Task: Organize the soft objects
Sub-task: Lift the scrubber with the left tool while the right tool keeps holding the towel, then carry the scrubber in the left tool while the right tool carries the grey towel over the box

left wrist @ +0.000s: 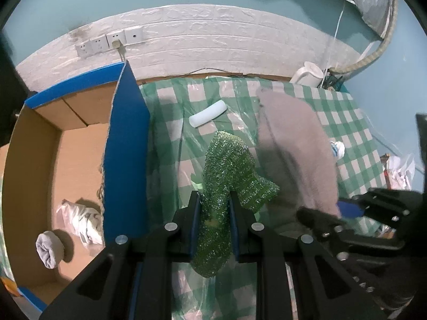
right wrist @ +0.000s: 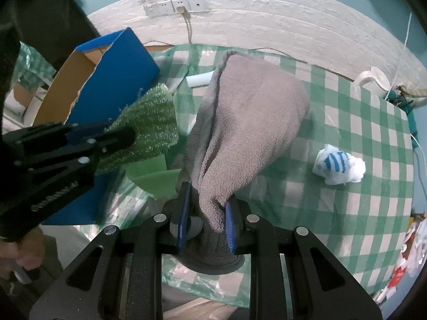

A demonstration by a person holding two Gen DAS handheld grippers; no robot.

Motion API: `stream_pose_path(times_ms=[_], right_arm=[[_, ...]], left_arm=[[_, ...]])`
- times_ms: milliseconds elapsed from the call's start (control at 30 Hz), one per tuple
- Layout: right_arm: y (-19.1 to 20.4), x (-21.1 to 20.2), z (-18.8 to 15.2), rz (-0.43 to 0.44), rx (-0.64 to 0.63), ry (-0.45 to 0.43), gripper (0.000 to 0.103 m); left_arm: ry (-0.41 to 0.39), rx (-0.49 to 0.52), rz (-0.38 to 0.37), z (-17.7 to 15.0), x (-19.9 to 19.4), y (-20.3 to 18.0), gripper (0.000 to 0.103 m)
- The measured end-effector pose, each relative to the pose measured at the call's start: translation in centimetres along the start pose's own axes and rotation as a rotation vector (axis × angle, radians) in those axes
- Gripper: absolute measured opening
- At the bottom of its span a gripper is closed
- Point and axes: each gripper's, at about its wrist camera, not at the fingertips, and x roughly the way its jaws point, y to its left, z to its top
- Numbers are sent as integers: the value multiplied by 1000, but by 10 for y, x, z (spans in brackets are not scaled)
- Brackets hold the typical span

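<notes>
- Your left claw (left wrist: pixel 213 200) is clamped on the green cloth (left wrist: pixel 229 165); the blue pads pinch its lower part, and the rest stands up past the fingertips while a tail hangs down between the fingers.
- Your right claw (right wrist: pixel 206 208) is clamped on a bunched corner of the grey towel (right wrist: pixel 248 117); the rest of the towel fans out ahead of the tips and drapes toward the surface (right wrist: pixel 360 186).
- In the right view, the left claw (right wrist: pixel 106 133) holds the cloth (right wrist: pixel 149 128) just in front of the blue wall of the box (right wrist: pixel 120 80), and the towel hangs just to the right of the cloth.
- In the left view, the right claw (left wrist: pixel 344 213) shows at the lower right, at the towel's (left wrist: pixel 296 144) lower edge.
- Count: one green cloth, one grey towel, one white roll (left wrist: pixel 207 114) lying on the checked surface beyond the cloth, one white-and-blue bundle (right wrist: pixel 339 168) on the surface to the right of the towel.
- The open box (left wrist: pixel 125 144) sits left of the left claw; inside lie two soft things, a grey roll (left wrist: pixel 49 249) and a white crumpled piece (left wrist: pixel 85 221).
- One flat green sheet (right wrist: pixel 154 176) lies on the surface under the held cloth, just left of the right claw.
- One white kettle (right wrist: pixel 373 81) stands at the far right corner of the surface.
</notes>
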Motion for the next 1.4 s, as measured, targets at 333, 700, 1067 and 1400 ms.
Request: stream_pose_path(times_ms=[333, 700, 1067, 1400], right_arm=[[30, 52, -10, -1, -24, 79, 22], [35, 69, -15, -50, -51, 105, 21], [42, 40, -14, -71, -57, 40, 21], [36, 0, -4, -104, -72, -29, 21]], left_arm=[[31, -21, 16, -8, 12, 9, 20], [-12, -65, -15, -5, -17, 24, 20], [-71, -35, 24, -10, -46, 26, 20], [-106, -11, 61, -15, -61, 29, 20]])
